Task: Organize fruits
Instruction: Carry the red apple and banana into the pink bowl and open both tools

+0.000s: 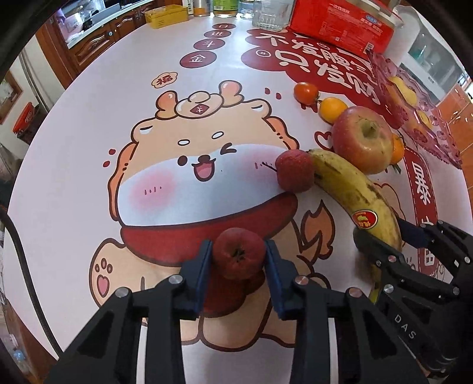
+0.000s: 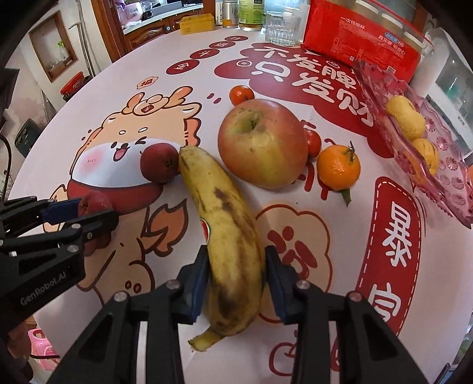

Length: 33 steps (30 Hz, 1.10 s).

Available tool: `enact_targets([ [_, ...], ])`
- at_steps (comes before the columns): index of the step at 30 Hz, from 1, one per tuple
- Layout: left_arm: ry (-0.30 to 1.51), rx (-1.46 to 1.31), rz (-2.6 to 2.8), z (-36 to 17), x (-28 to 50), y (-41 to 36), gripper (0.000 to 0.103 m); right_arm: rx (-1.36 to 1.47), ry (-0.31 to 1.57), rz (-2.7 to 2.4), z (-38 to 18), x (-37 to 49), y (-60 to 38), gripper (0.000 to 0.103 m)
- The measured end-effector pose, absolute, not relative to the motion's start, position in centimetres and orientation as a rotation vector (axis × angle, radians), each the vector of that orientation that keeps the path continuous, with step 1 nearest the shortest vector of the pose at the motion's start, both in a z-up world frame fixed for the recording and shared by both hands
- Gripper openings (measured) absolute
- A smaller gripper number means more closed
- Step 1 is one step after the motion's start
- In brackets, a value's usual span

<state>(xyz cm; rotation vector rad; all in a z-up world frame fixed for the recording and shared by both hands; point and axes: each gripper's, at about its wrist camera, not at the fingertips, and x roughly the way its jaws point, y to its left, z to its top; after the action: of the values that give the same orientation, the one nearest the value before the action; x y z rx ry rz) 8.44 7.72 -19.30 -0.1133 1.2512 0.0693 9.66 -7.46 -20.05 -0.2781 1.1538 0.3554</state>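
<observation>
My left gripper (image 1: 239, 260) is shut on a small red fruit (image 1: 239, 255), held just above the printed tablecloth; it also shows in the right wrist view (image 2: 93, 203). My right gripper (image 2: 236, 274) is shut on a spotted banana (image 2: 230, 236), which lies on the table (image 1: 74, 147). A second small red fruit (image 2: 159, 164) touches the banana's far tip. A big apple (image 2: 263, 143), a mandarin (image 2: 338, 167) and small tomatoes (image 2: 241, 94) lie beyond. A pink glass dish (image 2: 414, 141) at the right holds yellow fruits (image 2: 406, 121).
A red packet (image 2: 363, 38), a glass tumbler (image 2: 282, 25), bottles (image 2: 251, 14) and a yellow box (image 2: 196, 25) stand along the far edge. Wooden cabinets (image 2: 142, 32) are behind the table. The round table's edge curves down the left side.
</observation>
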Motion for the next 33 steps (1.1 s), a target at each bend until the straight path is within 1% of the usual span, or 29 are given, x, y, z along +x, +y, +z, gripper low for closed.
enact_targets([
  [6,1.219,-0.080,0.065,-18.1,7.3,7.1,0.033,-0.245,1.154,0.376,-19.5,8.6,-8.0,0.036],
  [15,1.118,-0.054,0.016,-13.1,6.3,4.7,0.033,-0.174,1.108,0.413,-16.3,5.7,-10.1,0.036],
  [23,1.038,-0.027,-0.110,-7.7,7.5,0.1,0.033,-0.058,0.978,0.344,-10.6,4.8,-14.8,0.036],
  [33,0.910,0.072,-0.234,0.3,14.0,-6.6,0.033,0.028,0.807,0.174,-0.9,9.6,-22.4,0.036],
])
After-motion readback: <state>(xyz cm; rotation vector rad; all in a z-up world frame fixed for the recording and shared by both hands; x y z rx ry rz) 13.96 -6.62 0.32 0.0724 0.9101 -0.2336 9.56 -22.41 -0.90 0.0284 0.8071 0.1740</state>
